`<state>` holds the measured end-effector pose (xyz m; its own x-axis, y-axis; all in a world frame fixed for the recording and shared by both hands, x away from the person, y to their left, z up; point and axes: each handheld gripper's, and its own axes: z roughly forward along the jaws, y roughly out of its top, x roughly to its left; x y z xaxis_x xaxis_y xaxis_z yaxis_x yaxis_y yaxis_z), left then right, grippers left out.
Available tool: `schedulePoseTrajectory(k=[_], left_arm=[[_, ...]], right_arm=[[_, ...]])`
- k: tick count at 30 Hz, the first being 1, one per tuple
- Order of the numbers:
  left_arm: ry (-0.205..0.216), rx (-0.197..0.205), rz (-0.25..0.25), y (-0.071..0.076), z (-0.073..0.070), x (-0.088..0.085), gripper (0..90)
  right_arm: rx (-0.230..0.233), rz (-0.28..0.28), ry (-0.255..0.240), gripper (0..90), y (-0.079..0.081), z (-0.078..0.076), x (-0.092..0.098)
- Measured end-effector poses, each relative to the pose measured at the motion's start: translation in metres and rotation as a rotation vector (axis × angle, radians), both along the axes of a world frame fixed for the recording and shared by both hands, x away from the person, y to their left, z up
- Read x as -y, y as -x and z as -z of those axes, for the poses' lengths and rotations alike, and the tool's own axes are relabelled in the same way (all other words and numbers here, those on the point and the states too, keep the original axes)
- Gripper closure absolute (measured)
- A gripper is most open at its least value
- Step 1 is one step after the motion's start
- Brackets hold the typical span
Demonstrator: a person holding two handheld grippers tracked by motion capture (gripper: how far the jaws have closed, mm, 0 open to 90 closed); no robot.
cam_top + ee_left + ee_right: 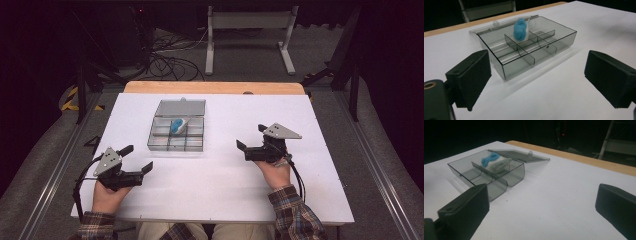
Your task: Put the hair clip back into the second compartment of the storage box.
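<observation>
A clear smoky plastic box [176, 141] [554, 46] [466, 173] with inner dividers stands on the white table [220, 185], its lid [181, 107] [524, 156] folded flat behind it. A fluffy blue and white thing [177, 125] [520, 29] [492, 161] sticks up from a middle compartment. My left gripper [137, 159] [537, 80] rests near the front left of the table, open, nothing between its jaws. My right gripper [251, 136] [541, 210] sits to the right of the box, open and empty too.
A wooden strip [215, 88] runs along the table's far edge. Beyond it stand a white metal frame [248, 30] and tangled cables [167, 62] on the floor. Bare white tabletop lies between the two grippers.
</observation>
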<state>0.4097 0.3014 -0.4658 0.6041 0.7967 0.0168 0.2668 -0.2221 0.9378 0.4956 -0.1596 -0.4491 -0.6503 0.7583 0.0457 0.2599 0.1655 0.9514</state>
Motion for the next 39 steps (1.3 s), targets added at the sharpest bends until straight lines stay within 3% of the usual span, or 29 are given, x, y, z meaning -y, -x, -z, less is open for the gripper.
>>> schedulePoseTrajectory(k=[9, 14, 21, 39], left_arm=[[0.009, 0.003, -0.008, 0.000, 0.000, 0.000, 6.6], [0.002, 0.001, -0.009, 0.001, 0.000, 0.000, 6.6], [0.005, 0.004, -0.016, 0.001, 0.000, 0.000, 6.5], [0.007, 0.008, -0.029, 0.001, 0.000, 0.000, 5.7]], right_arm=[[-0.006, 0.012, -0.024, 0.0, 0.007, 0.001, 0.015], [0.013, -0.001, -0.028, 0.0, 0.010, 0.002, 0.023], [0.019, 0.013, -0.009, 0.0, 0.014, 0.004, 0.035], [0.026, 0.039, -0.021, 0.0, 0.030, 0.005, 0.059]])
